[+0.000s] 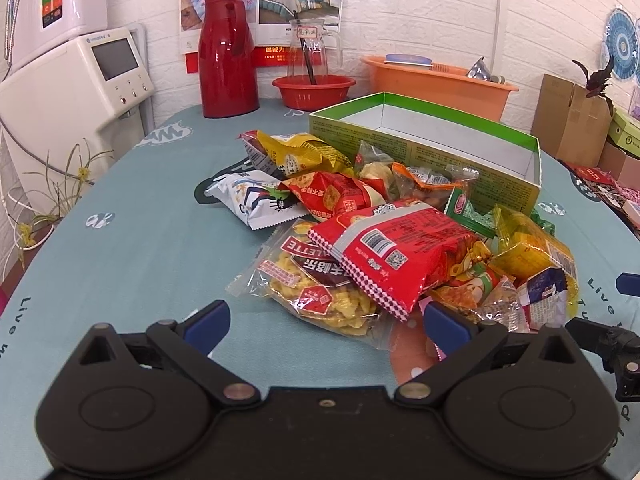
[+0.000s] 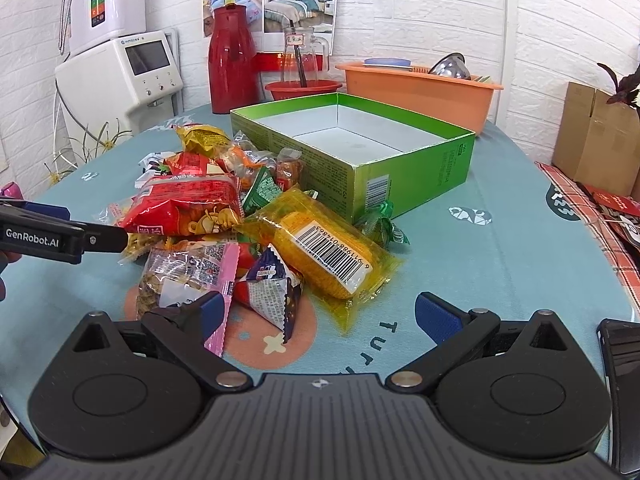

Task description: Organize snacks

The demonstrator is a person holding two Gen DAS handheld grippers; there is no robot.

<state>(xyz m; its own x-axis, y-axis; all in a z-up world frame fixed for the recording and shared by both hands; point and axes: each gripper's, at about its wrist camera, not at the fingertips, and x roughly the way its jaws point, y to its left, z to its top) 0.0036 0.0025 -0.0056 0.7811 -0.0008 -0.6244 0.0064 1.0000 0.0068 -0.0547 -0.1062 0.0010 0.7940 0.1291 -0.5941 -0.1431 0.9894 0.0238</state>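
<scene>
A pile of snack packets lies on the teal tablecloth in front of an open, empty green box (image 1: pixel 424 152) (image 2: pixel 352 168). The pile includes a red chip bag (image 1: pixel 392 252) (image 2: pixel 184 208), a clear bag of yellow crisps (image 1: pixel 316 292), a white packet (image 1: pixel 256 196), a yellow wrapped cake with a barcode (image 2: pixel 328 252) (image 1: pixel 532 248), a pink-edged clear bag (image 2: pixel 184 276) and a small triangular packet (image 2: pixel 272 292). My left gripper (image 1: pixel 326 322) is open, just short of the crisps bag. My right gripper (image 2: pixel 320 316) is open, just short of the triangular packet and cake.
At the table's far end stand a red thermos (image 1: pixel 226 56), a glass jug (image 1: pixel 308 52) in a red basin (image 1: pixel 314 90) and an orange tub (image 1: pixel 436 84). A white appliance (image 1: pixel 68 92) stands left; cardboard boxes (image 2: pixel 596 136) right.
</scene>
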